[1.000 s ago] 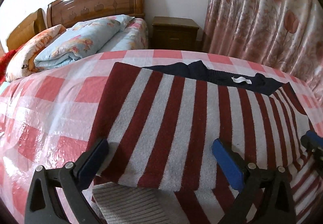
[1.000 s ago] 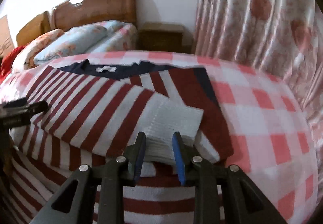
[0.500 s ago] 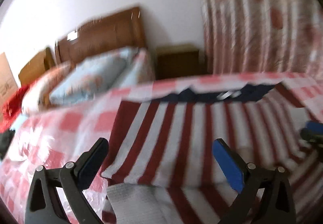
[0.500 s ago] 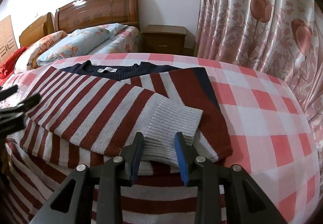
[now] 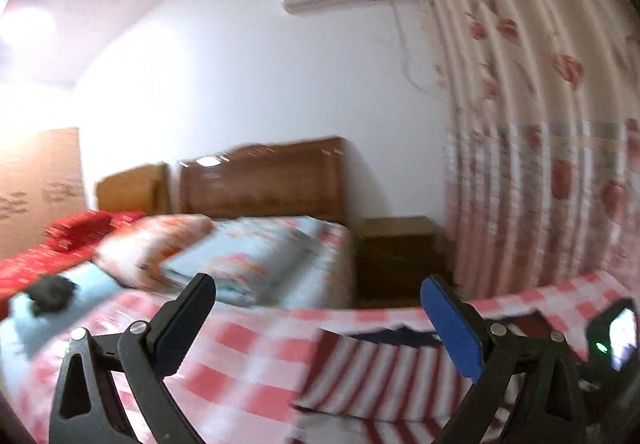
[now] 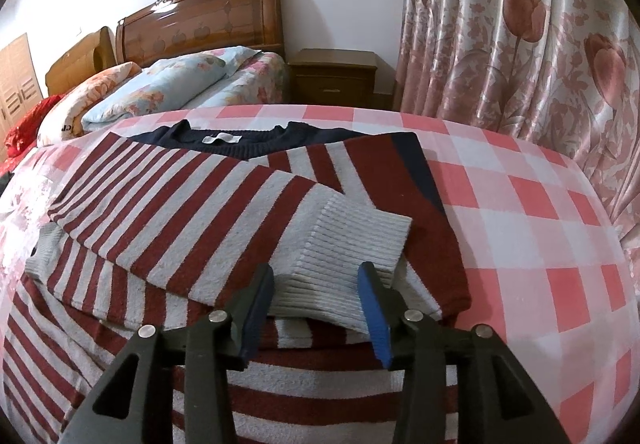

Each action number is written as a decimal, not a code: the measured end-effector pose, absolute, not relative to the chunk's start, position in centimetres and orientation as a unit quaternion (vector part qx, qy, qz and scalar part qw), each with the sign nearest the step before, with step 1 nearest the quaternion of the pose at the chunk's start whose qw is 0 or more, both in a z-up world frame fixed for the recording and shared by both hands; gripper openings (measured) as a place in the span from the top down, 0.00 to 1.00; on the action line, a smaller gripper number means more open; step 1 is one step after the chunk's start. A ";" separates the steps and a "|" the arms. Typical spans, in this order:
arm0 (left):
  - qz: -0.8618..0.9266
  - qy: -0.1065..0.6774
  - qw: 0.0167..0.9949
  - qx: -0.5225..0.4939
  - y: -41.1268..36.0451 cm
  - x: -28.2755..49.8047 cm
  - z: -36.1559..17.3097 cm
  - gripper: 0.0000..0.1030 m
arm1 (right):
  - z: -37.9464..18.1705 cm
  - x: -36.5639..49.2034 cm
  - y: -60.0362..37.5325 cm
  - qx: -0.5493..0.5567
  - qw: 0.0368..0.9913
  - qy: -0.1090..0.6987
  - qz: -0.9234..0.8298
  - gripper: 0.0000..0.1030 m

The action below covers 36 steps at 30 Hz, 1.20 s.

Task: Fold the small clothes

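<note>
Left wrist view: our left gripper (image 5: 316, 320) is spread wide and holds nothing; the striped sweater (image 5: 372, 376) lies low on the checked cloth (image 5: 248, 356).
Right wrist view: our right gripper (image 6: 316, 308) has just been opening, its jaws either side of the grey cuff (image 6: 344, 256) of the sleeve folded across the sweater.

Left-wrist view blurs the sweater (image 5: 372, 376); its hem is cut off.

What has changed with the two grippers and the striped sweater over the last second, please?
The right gripper has just been opening, letting go of the grey ribbed cuff, which lies between its parted jaws. The left gripper, open and empty, has lifted and tilted up from the sweater toward the headboard. The sweater itself stays folded, unmoved.
</note>
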<state>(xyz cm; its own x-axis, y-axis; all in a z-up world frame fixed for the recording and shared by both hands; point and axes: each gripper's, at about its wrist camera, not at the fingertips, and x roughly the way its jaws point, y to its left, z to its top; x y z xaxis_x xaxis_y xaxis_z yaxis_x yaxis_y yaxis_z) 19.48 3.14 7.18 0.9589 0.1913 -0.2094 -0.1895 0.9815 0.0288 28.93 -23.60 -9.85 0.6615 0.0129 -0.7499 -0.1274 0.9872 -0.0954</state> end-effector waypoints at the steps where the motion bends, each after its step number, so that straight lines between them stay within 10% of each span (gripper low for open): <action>1: 0.105 0.101 0.989 0.007 3.6 19.2 7.7 0.00 | -9.9 29.0 -23.5 -0.071 0.909 0.410 0.039 0.55; 13: 0.120 0.023 0.992 0.010 7.6 15.9 16.5 0.00 | -9.8 28.9 -23.2 -0.079 0.908 0.410 0.033 0.53; 36: 0.109 0.095 0.989 0.038 6.2 21.9 13.2 0.00 | -10.4 32.5 -17.7 -0.146 0.897 0.415 0.040 0.44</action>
